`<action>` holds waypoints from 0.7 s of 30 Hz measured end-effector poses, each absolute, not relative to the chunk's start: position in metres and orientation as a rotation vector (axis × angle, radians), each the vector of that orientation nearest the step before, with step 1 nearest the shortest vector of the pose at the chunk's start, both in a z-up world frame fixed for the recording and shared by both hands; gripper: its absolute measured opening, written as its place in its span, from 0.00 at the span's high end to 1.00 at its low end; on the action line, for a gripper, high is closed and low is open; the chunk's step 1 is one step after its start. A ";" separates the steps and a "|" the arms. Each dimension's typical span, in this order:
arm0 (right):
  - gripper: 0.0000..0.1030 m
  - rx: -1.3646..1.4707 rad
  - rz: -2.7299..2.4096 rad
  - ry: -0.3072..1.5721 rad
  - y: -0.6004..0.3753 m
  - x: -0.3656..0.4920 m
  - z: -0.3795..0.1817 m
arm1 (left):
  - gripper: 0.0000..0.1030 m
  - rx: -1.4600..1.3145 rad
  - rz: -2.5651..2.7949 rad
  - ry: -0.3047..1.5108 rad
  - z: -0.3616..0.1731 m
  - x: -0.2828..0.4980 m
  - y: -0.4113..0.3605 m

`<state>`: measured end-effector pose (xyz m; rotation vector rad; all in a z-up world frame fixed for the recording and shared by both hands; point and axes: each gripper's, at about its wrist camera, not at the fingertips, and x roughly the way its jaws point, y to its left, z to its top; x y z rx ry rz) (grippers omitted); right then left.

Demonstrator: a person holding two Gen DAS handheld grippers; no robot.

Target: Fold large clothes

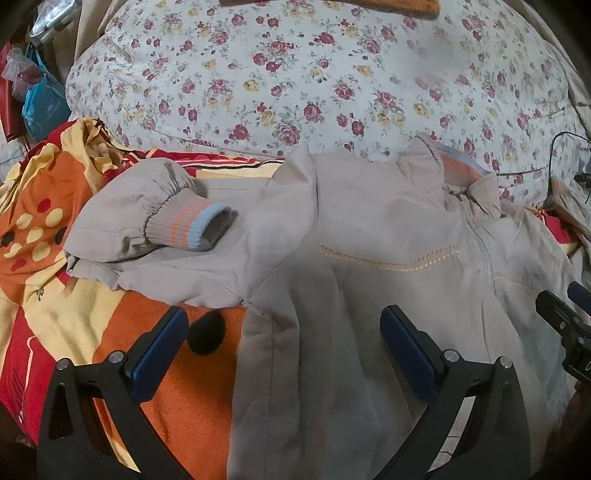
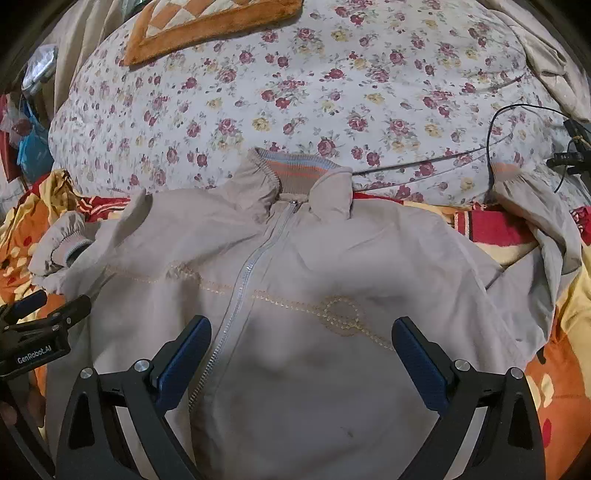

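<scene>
1. where the bed's left edge shows, we see an orange and yellow blanket (image 1: 55,236) with dots, bunched up beside a blue bag (image 1: 44,103) further back.
2. on that blanket lies the left sleeve (image 1: 147,221) of the beige jacket (image 2: 295,258), folded inward so its striped cuff (image 1: 199,229) rests on the jacket's shoulder area.
3. our left gripper (image 1: 284,347) hovers over the jacket's left side with its blue-padded fingers (image 1: 159,354) spread wide, holding nothing; one finger is over the blanket, the other over the fabric.
4. the jacket lies face up across the blanket, zipped (image 2: 251,266), its striped collar (image 2: 299,170) pointing toward the floral duvet (image 2: 295,92) behind it.
5. our right gripper (image 2: 301,354) hangs above the jacket's chest, fingers (image 2: 421,362) fully apart and gripping nothing, with the stitched ring motif (image 2: 341,314) between them.
6. an orange-bordered mat (image 2: 207,26) rests on the duvet at the far side.
7. to the right, the other sleeve (image 2: 543,214) stretches outward, loosely crumpled, its cuff near a black cable (image 2: 491,140) that runs across the duvet.
</scene>
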<state>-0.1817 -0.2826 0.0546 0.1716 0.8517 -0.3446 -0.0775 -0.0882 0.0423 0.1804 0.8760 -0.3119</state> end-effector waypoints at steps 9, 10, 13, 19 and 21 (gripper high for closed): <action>0.04 0.161 -0.340 0.859 -0.280 -0.180 0.051 | 0.00 0.163 -0.307 0.889 0.041 -0.075 -0.085; 0.05 0.159 -0.340 0.859 -0.280 -0.180 0.051 | 0.00 0.162 -0.307 0.889 0.042 -0.075 -0.085; 0.05 0.154 -0.334 0.858 -0.279 -0.179 0.050 | 0.00 0.162 -0.304 0.886 0.042 -0.074 -0.085; 0.05 0.158 -0.327 0.856 -0.278 -0.179 0.049 | 0.00 0.160 -0.301 0.893 0.041 -0.073 -0.085; 0.05 0.163 -0.325 0.855 -0.279 -0.179 0.049 | 0.00 0.160 -0.299 0.891 0.041 -0.072 -0.085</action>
